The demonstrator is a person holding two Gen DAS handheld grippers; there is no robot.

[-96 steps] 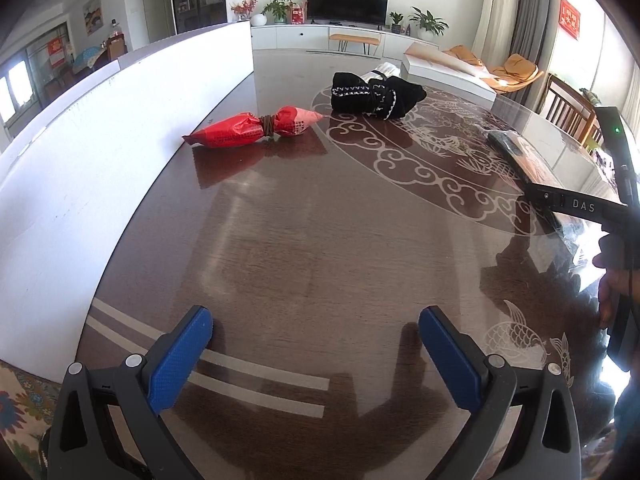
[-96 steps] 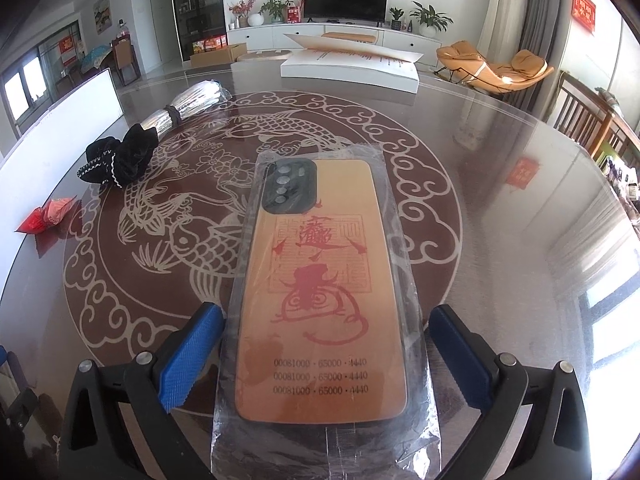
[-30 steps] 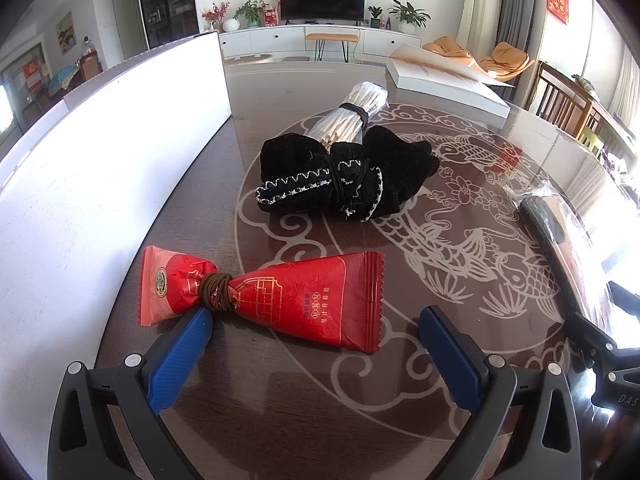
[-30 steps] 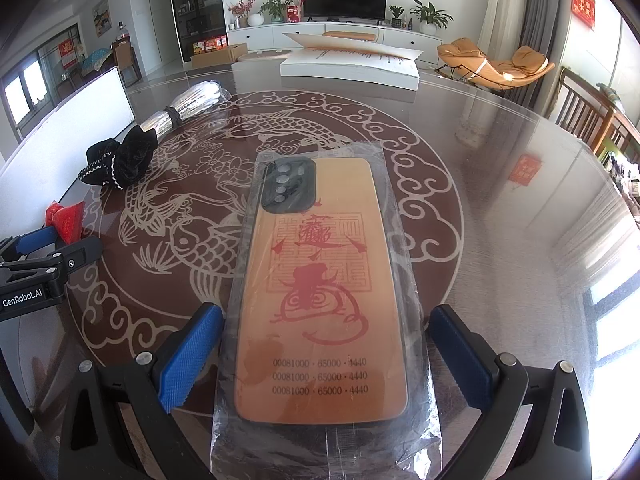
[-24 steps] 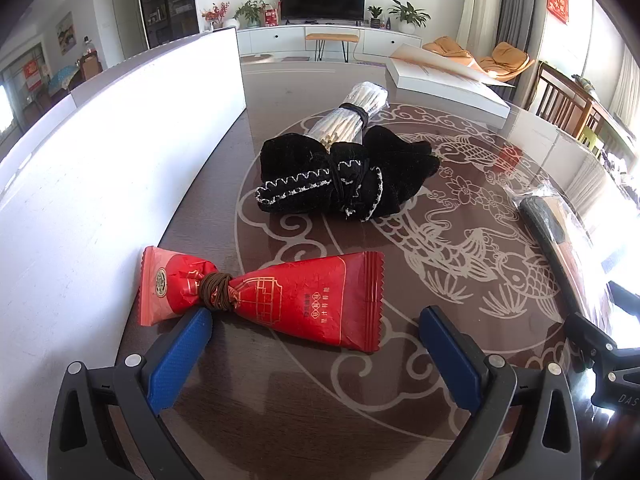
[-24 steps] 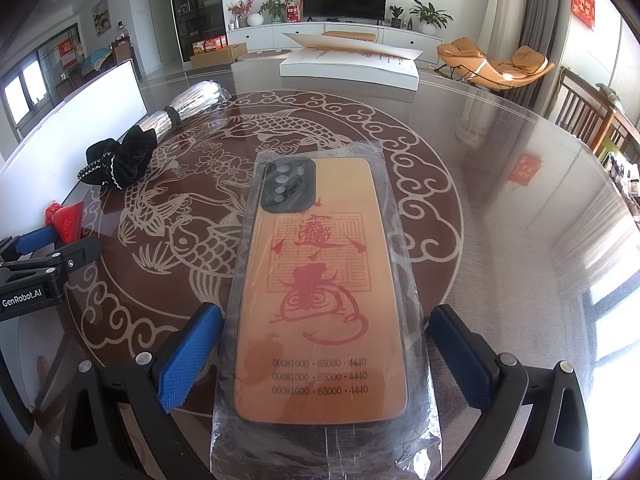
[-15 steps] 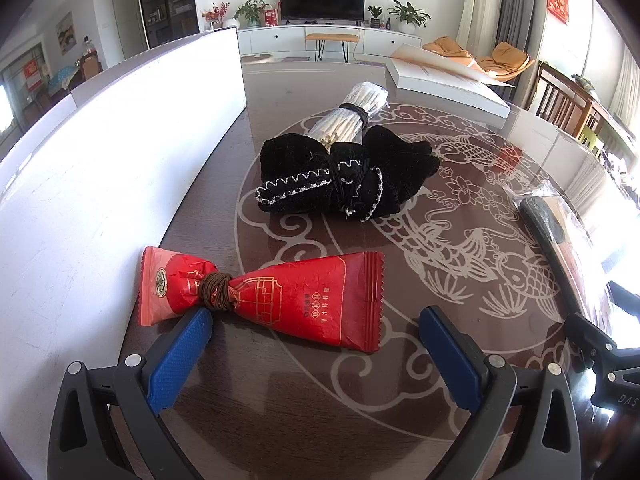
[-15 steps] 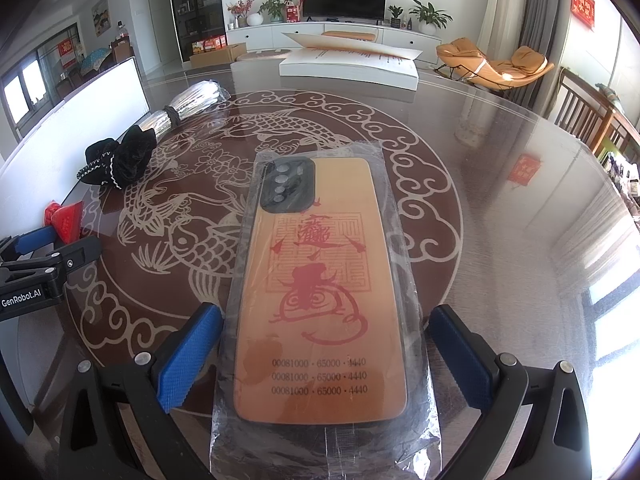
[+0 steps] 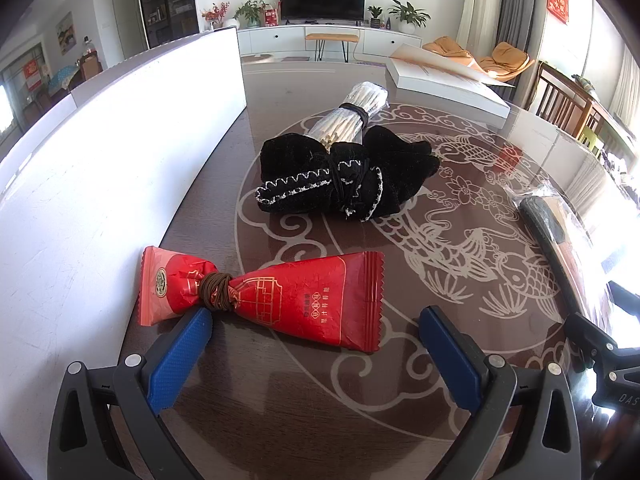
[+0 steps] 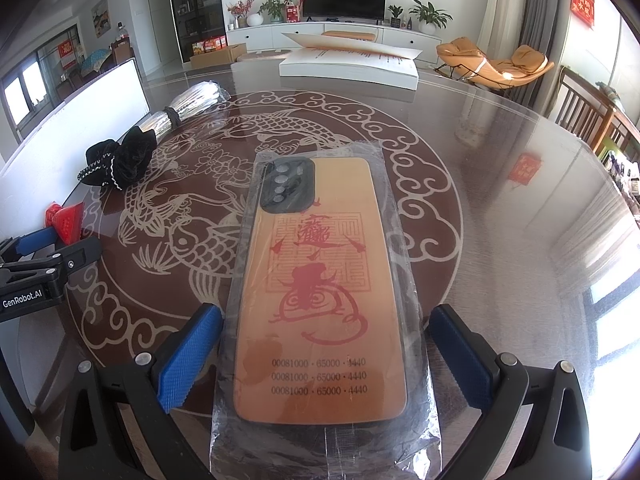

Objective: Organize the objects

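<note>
Left wrist view has the left gripper point(image 9: 316, 346) spread wide around the red snack packet point(image 9: 280, 294), whose thin foil could skid on the glossy table point(image 9: 288, 408) toward the white board point(image 9: 100, 184) left of the packet if one pad lands first; right of the packet, the right gripper point(image 10: 326, 350) stands equally wide astride the bagged phone case point(image 10: 320, 292), whose slack plastic might slip. Beyond the packet lie a black velvet pouch point(image 9: 344, 176) and a tied straw bundle point(image 9: 352, 114); a television point(image 9: 322, 2) backs the sunlit living room.

Two low fisheye views looking forward across the counter point(image 9: 248, 408): left wrist close behind the red packet point(image 9: 280, 300), right wrist close over the bagged phone case point(image 10: 320, 292); shared: black cloth bundle point(image 9: 344, 176), television wall.
</note>
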